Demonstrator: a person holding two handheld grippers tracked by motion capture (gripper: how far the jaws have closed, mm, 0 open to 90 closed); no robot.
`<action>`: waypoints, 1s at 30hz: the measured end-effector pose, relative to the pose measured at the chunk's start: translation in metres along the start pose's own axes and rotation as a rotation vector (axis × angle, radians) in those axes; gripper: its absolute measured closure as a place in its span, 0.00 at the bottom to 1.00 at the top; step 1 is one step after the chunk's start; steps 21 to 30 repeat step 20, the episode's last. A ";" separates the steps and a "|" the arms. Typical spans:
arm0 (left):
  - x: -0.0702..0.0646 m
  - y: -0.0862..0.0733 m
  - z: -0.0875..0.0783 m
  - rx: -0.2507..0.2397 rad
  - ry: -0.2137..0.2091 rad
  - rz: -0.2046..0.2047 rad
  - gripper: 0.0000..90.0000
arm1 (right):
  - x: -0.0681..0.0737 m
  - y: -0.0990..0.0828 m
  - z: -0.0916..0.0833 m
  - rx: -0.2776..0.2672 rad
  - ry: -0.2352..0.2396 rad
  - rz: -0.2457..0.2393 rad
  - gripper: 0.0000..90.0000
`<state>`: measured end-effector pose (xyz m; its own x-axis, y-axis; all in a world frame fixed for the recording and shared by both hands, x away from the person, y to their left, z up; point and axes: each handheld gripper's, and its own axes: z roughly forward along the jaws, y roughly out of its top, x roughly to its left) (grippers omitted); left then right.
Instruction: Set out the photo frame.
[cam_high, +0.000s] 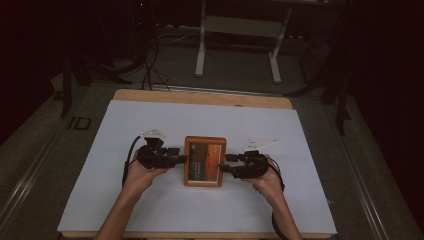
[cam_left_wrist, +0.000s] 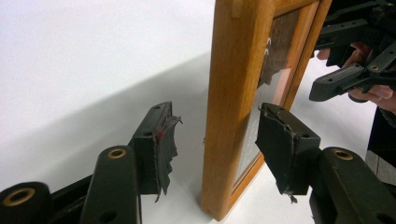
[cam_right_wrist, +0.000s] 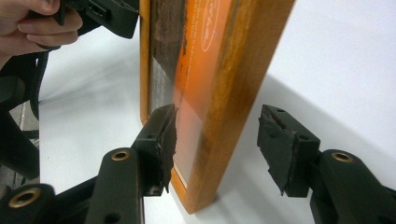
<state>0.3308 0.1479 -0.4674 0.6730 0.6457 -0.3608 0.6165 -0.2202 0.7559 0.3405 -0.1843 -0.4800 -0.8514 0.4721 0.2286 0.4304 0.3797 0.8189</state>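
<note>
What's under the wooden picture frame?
The wooden picture frame rests on the white table sheet; the sheet shows all around it. The patch directly beneath is covered, so anything there is hidden.

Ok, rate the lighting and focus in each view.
High view: dim and soft, dark surroundings, only the white table lit. Left gripper view: bright, frame sharp, its shadow on the table. Right gripper view: near frame edge blurred, glare on the glass.

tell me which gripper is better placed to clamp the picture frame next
Right, slightly. The right gripper has one pad near the picture frame glass; the left gripper straddles it with gaps both sides.
</note>
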 end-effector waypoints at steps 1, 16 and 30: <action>0.001 0.000 -0.001 0.001 0.000 -0.001 0.52 | 0.000 0.000 -0.001 -0.001 -0.001 0.001 0.52; 0.013 -0.002 -0.010 0.043 0.080 -0.015 0.52 | -0.014 -0.005 -0.023 0.050 -0.017 0.004 0.52; 0.019 -0.006 -0.011 0.081 0.175 -0.002 0.51 | -0.021 -0.010 -0.027 0.097 -0.041 0.016 0.49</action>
